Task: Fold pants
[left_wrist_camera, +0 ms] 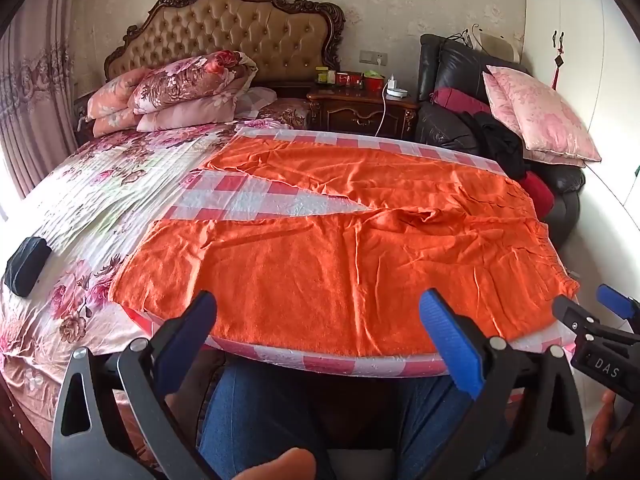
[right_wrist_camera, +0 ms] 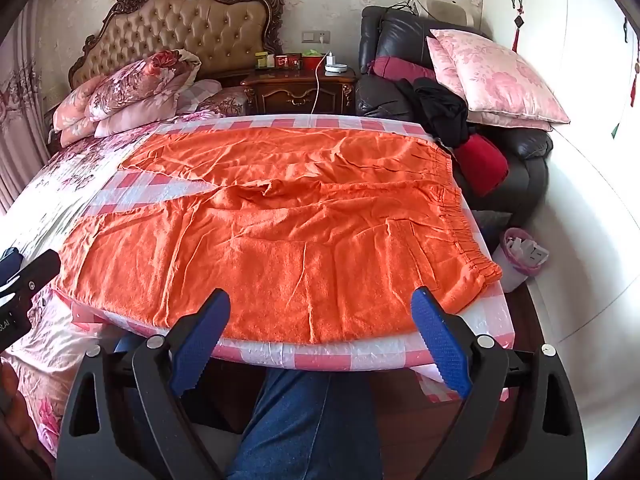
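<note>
Orange pants (left_wrist_camera: 340, 248) lie spread flat on a pink-and-white checked board (left_wrist_camera: 256, 196) on the bed, waistband to the right, legs to the left with a gap between them. They also show in the right wrist view (right_wrist_camera: 280, 232). My left gripper (left_wrist_camera: 320, 320) is open and empty, just above the pants' near edge. My right gripper (right_wrist_camera: 320, 316) is open and empty at the near edge, closer to the waistband (right_wrist_camera: 468, 236). The right gripper shows at the right edge of the left wrist view (left_wrist_camera: 600, 320).
The board sits on a floral bedspread (left_wrist_camera: 100, 200). Stacked quilts (left_wrist_camera: 172, 92) lie by the headboard. A nightstand (left_wrist_camera: 360, 108) and a dark sofa with a pink pillow (left_wrist_camera: 540, 116) stand at the right. A dark pouch (left_wrist_camera: 26, 266) lies at the left. A bin (right_wrist_camera: 520, 256) stands on the floor.
</note>
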Motion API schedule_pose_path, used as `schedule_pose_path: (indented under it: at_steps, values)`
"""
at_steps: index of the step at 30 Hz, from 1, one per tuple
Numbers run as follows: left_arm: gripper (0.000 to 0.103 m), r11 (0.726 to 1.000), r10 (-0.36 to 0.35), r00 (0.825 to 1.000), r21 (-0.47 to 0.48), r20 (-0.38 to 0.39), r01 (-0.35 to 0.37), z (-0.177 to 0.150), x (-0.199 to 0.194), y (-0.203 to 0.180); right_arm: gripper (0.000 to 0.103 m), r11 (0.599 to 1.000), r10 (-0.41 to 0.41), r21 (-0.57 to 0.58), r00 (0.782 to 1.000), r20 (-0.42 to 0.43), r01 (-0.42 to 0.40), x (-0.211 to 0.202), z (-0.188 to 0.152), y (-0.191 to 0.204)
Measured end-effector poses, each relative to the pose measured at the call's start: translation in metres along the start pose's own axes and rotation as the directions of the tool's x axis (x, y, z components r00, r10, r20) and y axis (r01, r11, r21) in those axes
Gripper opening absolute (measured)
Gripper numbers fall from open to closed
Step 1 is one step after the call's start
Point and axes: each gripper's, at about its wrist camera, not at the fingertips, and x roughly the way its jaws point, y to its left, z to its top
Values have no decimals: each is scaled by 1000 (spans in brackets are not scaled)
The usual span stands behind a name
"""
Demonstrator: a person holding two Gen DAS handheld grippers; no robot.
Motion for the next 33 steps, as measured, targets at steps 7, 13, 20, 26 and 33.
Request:
schedule_pose_path:
  at_steps: [7,13,20,26,33]
  values:
    - [101,1000,0,1000,0,2,0,-1,1,0,89,1000,3,-3,1000,-2,-3,-1,0,0]
    - [101,1000,0,1000,0,2,0,0,0,0,89,1000,3,-3,1000,-1,-3,-1,0,0]
    - [101,1000,1,1000,-1,2,-1,0,0,0,89,1000,2,-2,1000,-1,-2,-1,-1,0]
    - [101,1000,-1,1000,-1,4,1,0,0,0,89,1000,2,-3,1000,-1,-2,-1,-1,0]
    - [101,1000,-1,1000,0,3,1,0,0,0,89,1000,2,-2,1000,-1,-2,-1,-1,1]
